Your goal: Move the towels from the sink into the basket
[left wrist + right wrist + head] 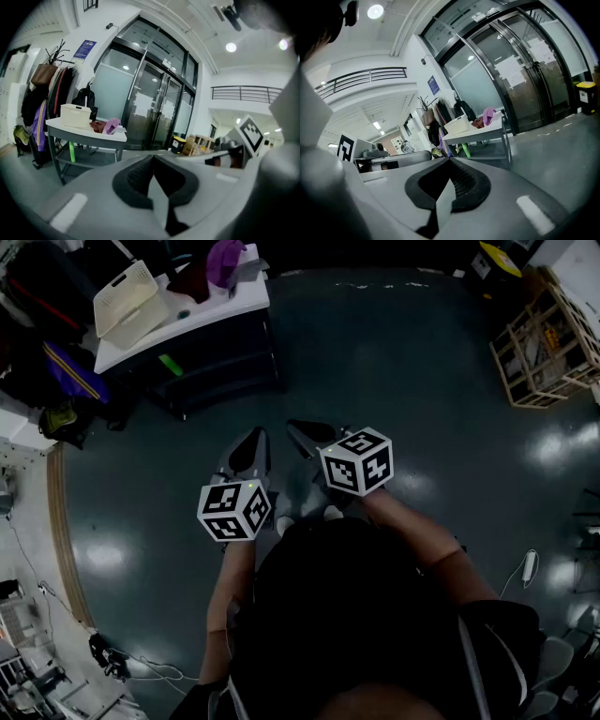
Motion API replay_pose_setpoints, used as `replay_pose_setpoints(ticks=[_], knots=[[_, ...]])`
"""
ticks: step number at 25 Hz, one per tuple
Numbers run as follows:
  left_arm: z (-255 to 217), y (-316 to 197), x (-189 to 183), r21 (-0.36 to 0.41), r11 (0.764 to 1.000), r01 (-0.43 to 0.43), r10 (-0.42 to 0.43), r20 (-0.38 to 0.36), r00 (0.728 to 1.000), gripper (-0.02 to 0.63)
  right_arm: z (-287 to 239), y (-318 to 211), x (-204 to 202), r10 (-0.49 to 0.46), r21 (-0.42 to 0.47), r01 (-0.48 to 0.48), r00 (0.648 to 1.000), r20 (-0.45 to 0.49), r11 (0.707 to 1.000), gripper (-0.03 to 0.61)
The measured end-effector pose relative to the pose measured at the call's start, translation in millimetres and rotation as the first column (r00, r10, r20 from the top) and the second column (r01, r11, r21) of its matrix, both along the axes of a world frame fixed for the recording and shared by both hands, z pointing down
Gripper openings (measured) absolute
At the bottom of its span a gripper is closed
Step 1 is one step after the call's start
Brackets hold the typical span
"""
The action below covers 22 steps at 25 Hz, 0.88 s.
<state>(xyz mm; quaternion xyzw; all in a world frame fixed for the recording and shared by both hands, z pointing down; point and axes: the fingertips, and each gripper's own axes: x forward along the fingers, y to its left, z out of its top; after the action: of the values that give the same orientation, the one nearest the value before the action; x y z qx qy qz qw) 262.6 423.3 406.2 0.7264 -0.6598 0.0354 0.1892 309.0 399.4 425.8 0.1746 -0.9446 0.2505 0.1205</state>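
The towels are on the white tabletop (192,326) at the far left of the room. A pink-purple towel (225,261) is bunched up next to a dark red towel (192,282), and the two touch. Whether they lie in a sink basin or on the flat surface cannot be made out from here. Just beside them, further along the same tabletop, stands the cream basket (127,298) with slotted walls (nothing can be seen inside it from the head view). A bright green object (170,365) sits on the shelf under the tabletop.

Both grippers are well apart from all of this, held close to the person's body over the dark glossy floor (403,362) and pointing towards the tabletop. The left gripper (251,448) has its jaws pressed fully together with nothing between them; its own view shows the dark pads meeting, with the basket (75,116) and the pink-purple towel (111,125) small in the distance. The right gripper (307,439) is just beside it, its jaws likewise closed tight and empty.

A coat rack (47,93) hung with bags and jackets stands left of the tabletop. Tall glass doors (154,103) are behind it. A yellow-lidded bin (178,143) stands by the doors, and a wooden crate (544,352) stands at the right.
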Motion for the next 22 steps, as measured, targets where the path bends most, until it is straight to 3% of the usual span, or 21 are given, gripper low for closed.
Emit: replay_pose_setpoints(ticks=[12, 22], knots=[[1, -5, 16, 0.002, 1.000, 0.028, -0.028, -0.009, 1.000, 0.005, 2, -5, 18, 0.000, -0.052, 0.003, 0.999, 0.046, 0.999, -0.007], [11, -28, 36, -0.001, 0.999, 0.053, -0.053, -0.019, 0.998, 0.005, 13, -28, 34, -0.040, -0.018, 0.040, 0.999, -0.001, 0.999, -0.006]])
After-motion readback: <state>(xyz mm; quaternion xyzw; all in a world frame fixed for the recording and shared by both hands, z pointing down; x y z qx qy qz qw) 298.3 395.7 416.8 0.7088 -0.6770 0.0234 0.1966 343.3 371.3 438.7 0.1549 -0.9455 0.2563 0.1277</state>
